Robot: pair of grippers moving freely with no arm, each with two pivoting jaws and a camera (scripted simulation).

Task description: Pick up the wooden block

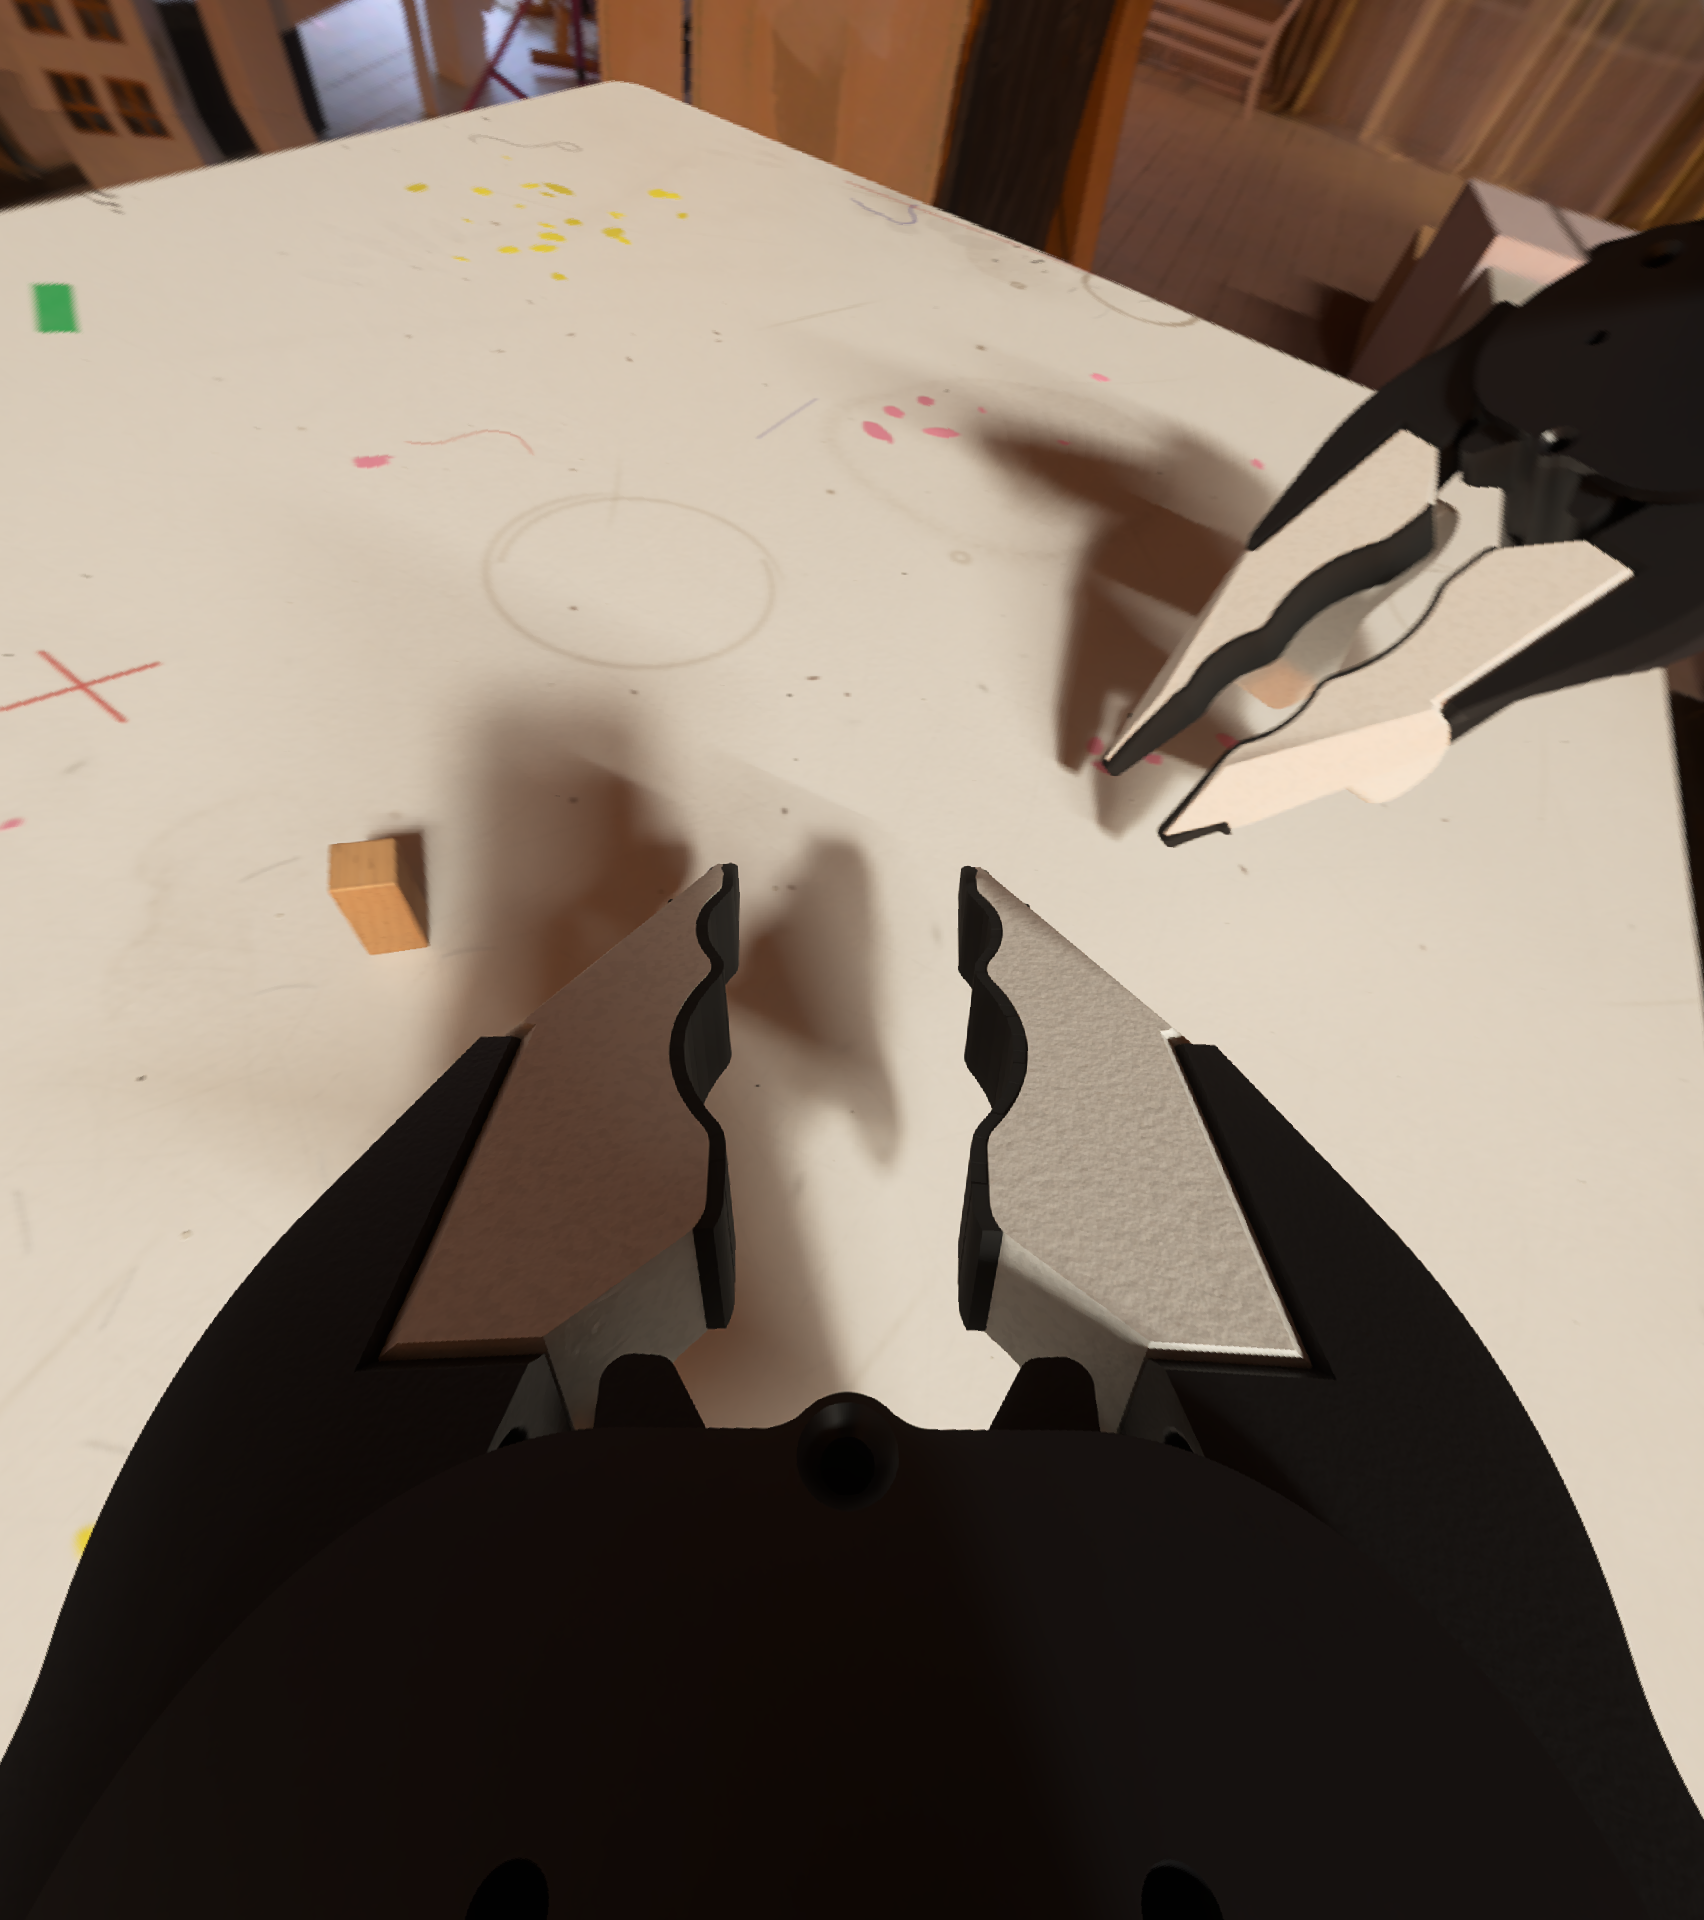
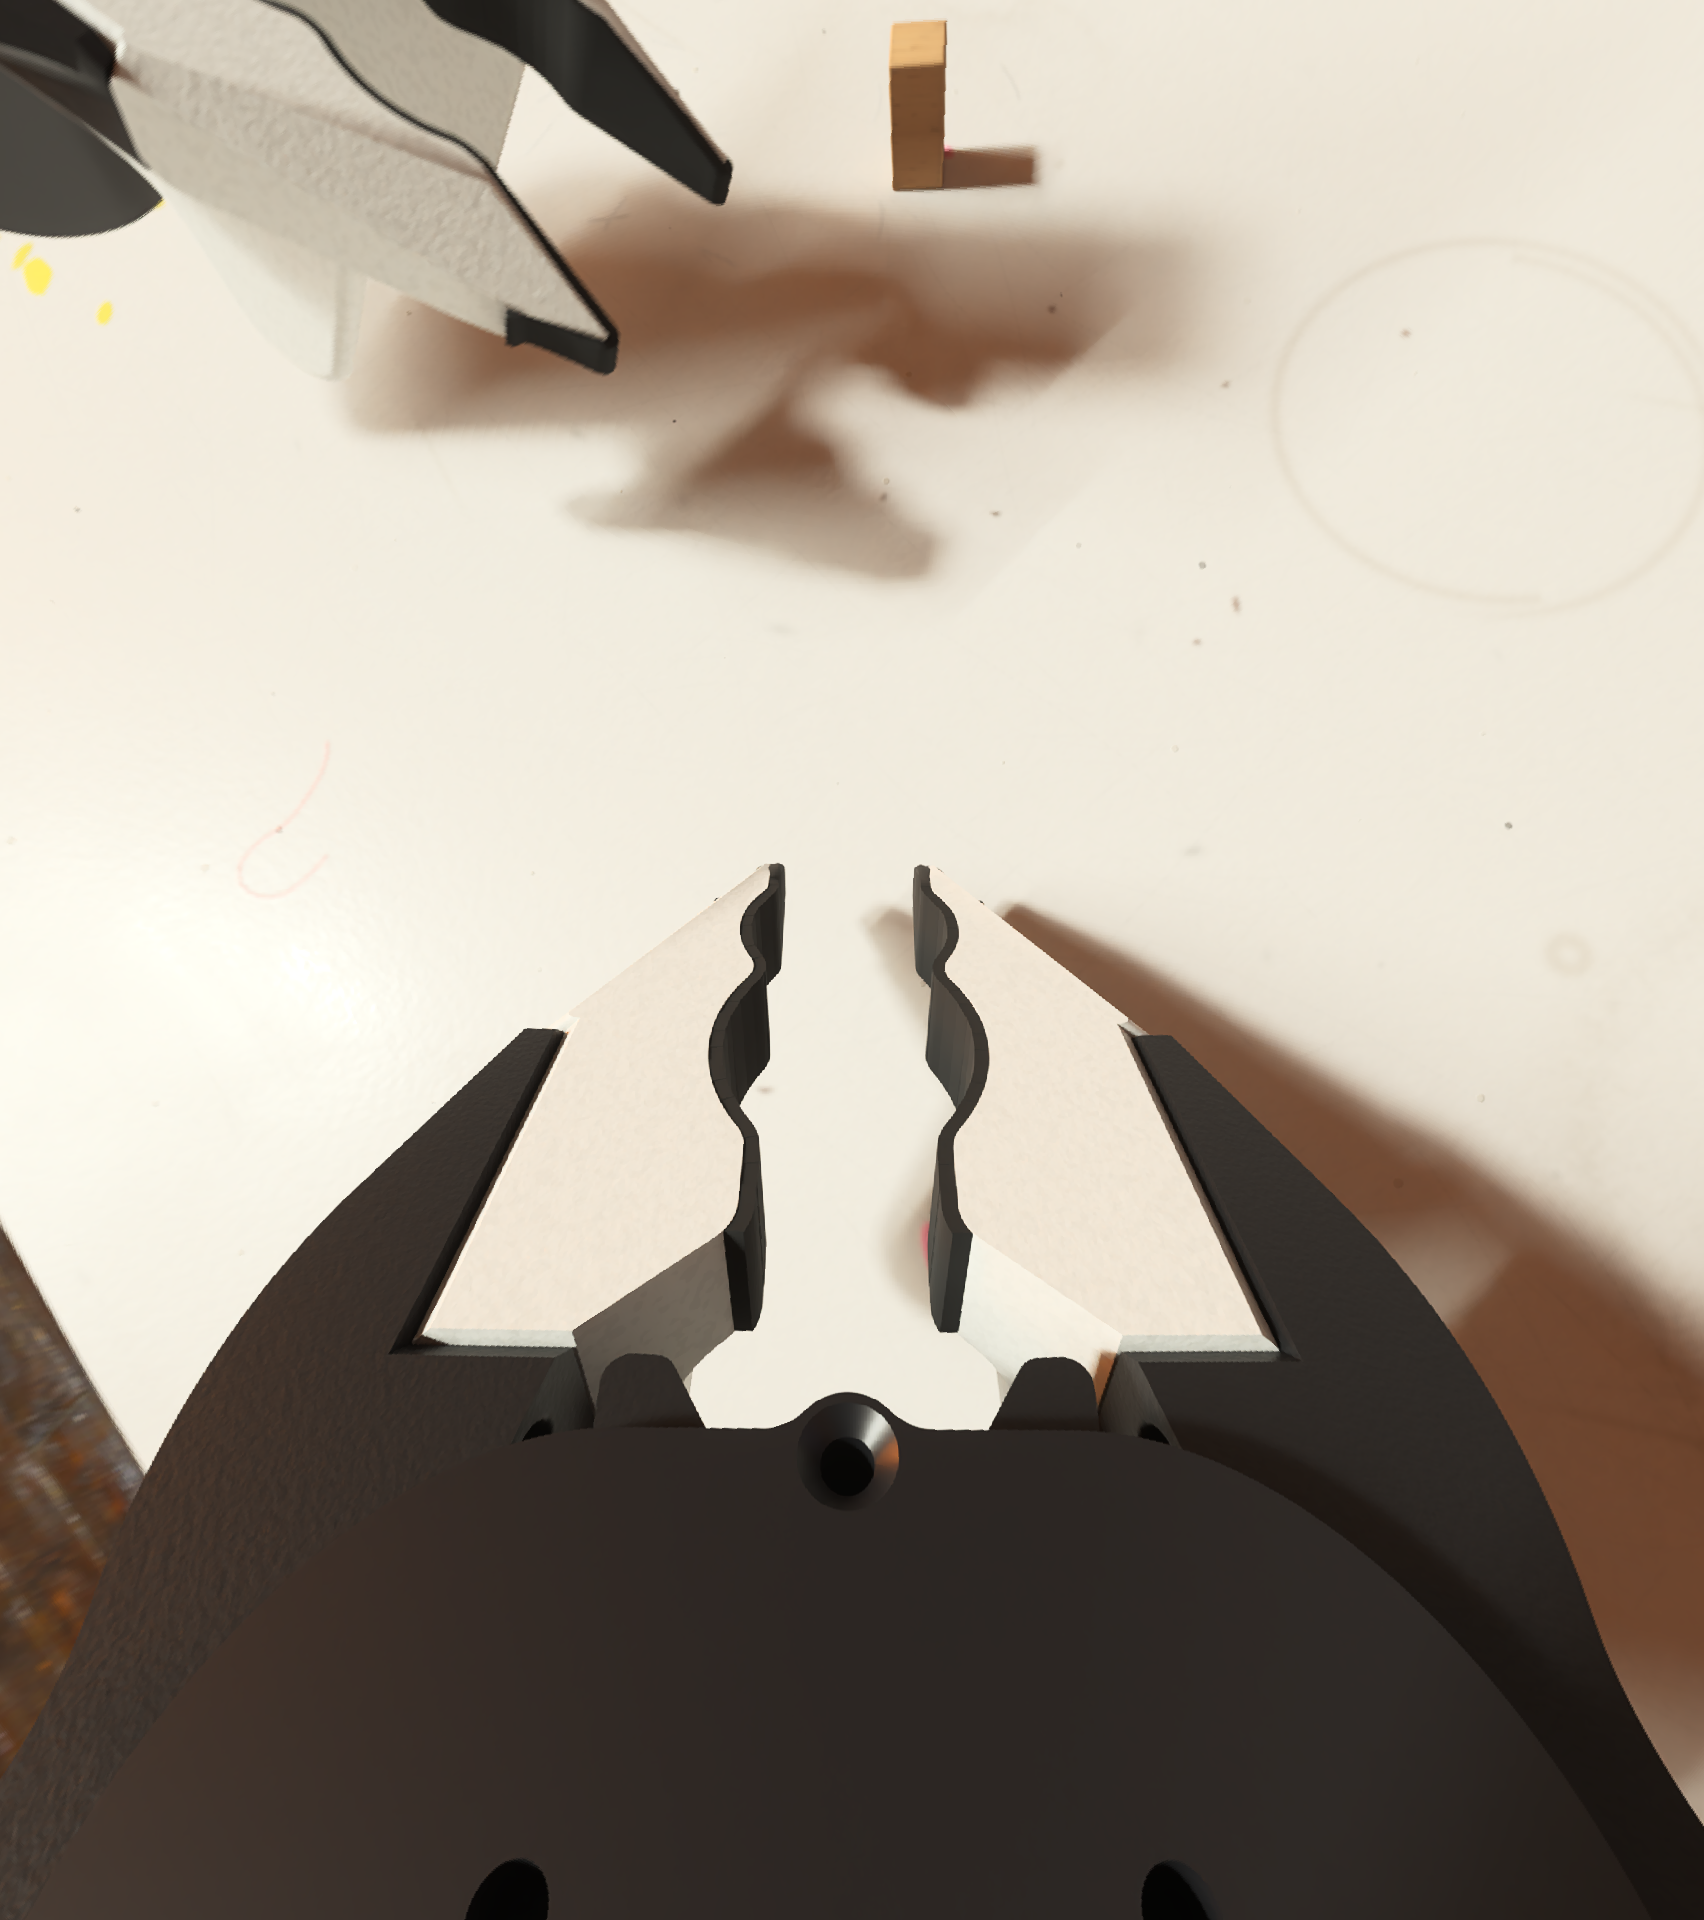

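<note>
Wooden block (image 1: 379, 894) stands on the table (image 1: 931, 312), upright on a narrow face, untouched. From the left gripper (image 1: 848, 878) it lies ahead and off to the left of the fingertips, near. Left fingers spread, empty. Right gripper (image 2: 848, 873) sits well apart, block far ahead; fingers parted narrowly, holding nothing. Left looks nearer; likely needs to swing leftward.
</note>
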